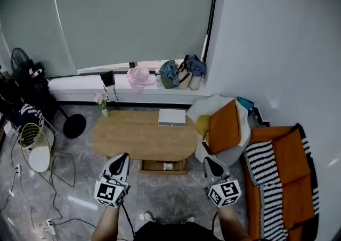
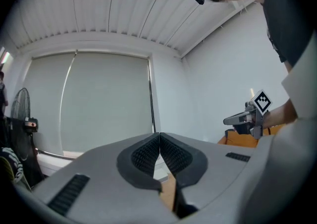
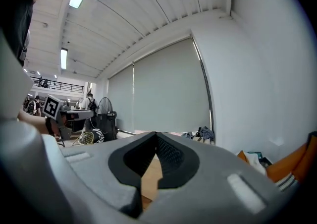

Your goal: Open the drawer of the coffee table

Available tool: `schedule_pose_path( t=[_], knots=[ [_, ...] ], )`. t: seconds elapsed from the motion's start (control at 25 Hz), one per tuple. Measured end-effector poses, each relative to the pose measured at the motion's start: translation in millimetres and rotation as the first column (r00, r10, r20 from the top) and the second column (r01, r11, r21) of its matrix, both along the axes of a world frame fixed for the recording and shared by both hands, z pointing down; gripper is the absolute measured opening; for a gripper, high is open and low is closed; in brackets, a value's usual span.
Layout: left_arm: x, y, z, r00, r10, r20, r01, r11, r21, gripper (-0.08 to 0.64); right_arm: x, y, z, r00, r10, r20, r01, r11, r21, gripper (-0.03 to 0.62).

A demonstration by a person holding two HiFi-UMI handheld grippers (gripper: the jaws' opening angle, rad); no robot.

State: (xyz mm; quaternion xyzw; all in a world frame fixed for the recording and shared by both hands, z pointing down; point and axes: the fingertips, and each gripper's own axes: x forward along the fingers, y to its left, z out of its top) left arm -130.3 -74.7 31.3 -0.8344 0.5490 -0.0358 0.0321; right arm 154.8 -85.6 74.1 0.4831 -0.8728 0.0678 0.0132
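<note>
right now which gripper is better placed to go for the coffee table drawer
left, narrowly: the left gripper looks slightly nearer the drawer under the coffee table than the right gripper. both are shut, empty and must open first.

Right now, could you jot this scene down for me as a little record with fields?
Coffee table: oval, wooden
On it: white box at the far edge
Drawer: appears to stick out under the near edge
Left gripper: jaws together, empty
Right gripper: jaws together, empty
Beside table: orange cushion
</note>
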Motion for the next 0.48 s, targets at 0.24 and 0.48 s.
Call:
schedule_pose_path(
  t=[0.24,0.48],
  knots=[
    [6,14,-33,1.0,-0.012,-0.009,0.013,0.996,0.084,0.008,44,-7,-16,0.997,0.08,-0.001,-0.08,0.996,0.042,0.0],
    [-3,33,-64,0.997,-0.073,-0.002,0.072,0.984,0.165,0.008,64,-5,-35,0.992,0.124,-0.013,-0.122,0.989,0.079,0.0]
  ],
)
